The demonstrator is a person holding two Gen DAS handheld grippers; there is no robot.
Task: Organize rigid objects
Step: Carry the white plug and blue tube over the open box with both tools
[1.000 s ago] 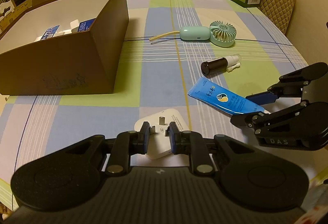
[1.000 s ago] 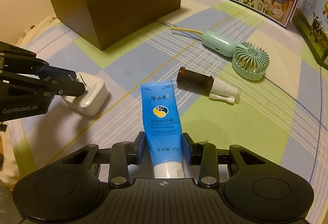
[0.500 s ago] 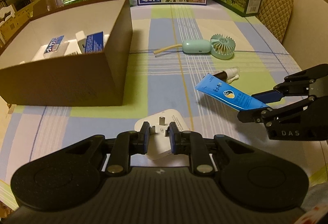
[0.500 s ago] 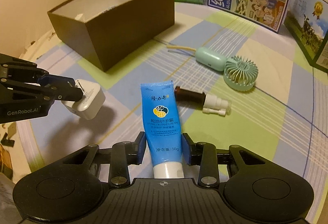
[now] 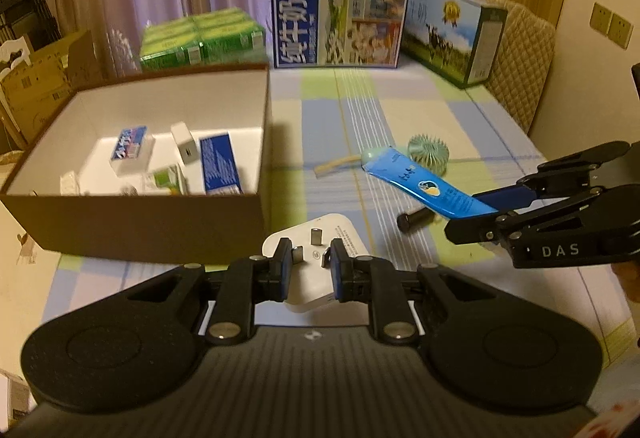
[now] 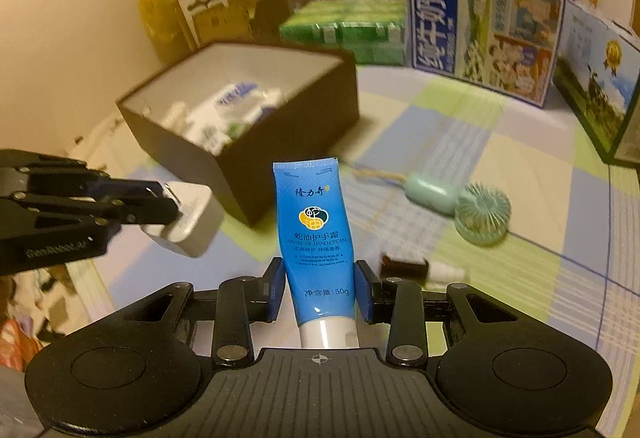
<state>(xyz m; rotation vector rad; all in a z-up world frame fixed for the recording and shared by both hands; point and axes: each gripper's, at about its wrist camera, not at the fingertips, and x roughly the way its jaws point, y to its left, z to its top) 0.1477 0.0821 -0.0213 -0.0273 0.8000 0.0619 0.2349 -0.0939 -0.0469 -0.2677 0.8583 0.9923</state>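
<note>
My left gripper [image 5: 308, 262] is shut on the prongs of a white plug adapter [image 5: 320, 278], which hangs above the checked cloth just in front of the brown box [image 5: 152, 226]. That adapter [image 6: 192, 217] and the left gripper [image 6: 164, 213] also show at the left of the right wrist view. Between the pads of my right gripper [image 6: 320, 286] is a blue hand-cream tube [image 6: 316, 234], held clear of the table with its crimped end forward. From the left wrist view the tube [image 5: 424, 189] sticks out of the right gripper [image 5: 480, 213] at the right. The open box [image 6: 240, 93] holds several small cartons.
On the cloth lie a mint handheld fan [image 6: 480, 213] with its case [image 6: 432, 193], and a dark spray bottle [image 6: 420, 268]. Milk cartons [image 5: 340, 21] and green packs [image 5: 200, 37] stand along the far edge. A padded chair back [image 5: 520, 73] is at the right.
Both grippers have risen off the cloth with their loads, the adapter and the tube. The box's inside has come into view, and the fan and bottle look farther below.
</note>
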